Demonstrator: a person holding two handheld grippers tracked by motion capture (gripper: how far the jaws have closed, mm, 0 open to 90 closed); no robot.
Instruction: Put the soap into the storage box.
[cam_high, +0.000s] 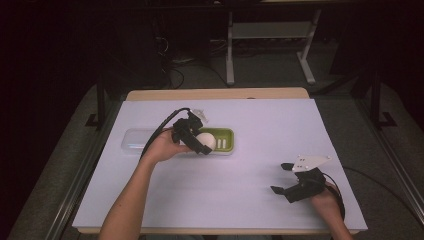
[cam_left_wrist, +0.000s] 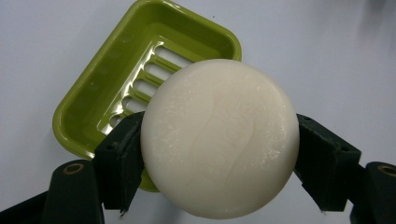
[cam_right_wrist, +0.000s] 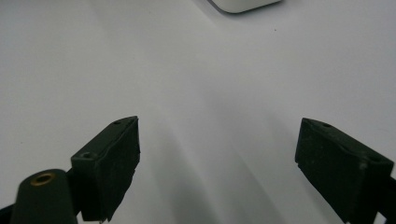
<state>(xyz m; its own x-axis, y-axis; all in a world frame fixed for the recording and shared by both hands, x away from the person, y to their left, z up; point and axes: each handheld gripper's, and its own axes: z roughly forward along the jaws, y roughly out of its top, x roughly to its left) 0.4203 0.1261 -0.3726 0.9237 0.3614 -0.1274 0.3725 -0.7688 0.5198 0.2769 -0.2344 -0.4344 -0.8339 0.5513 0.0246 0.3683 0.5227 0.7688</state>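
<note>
While the round white soap bar (cam_left_wrist: 219, 137) sits clamped between the 2 black jaws of the left gripper (cam_high: 192, 136), it hangs just above the green soap dish (cam_left_wrist: 107, 93), overlapping the near edge of the dish's slotted floor in the left gripper view. The step in hand looks like carrying the soap at the dish, most likely to set it in. If so, the next move calls for centring the bar over the slats, lowering it until it rests, then easing the jaws apart. In the high view the left forearm reaches in diagonally, the hand wrapped around the gripper over the dish, beside a clear lid (cam_high: 136, 139) on the white table sheet (cam_high: 260, 125). The right gripper (cam_high: 285, 178) rests low near the table's front right, jaws spread wide and holding nothing, well apart from the dish
</note>
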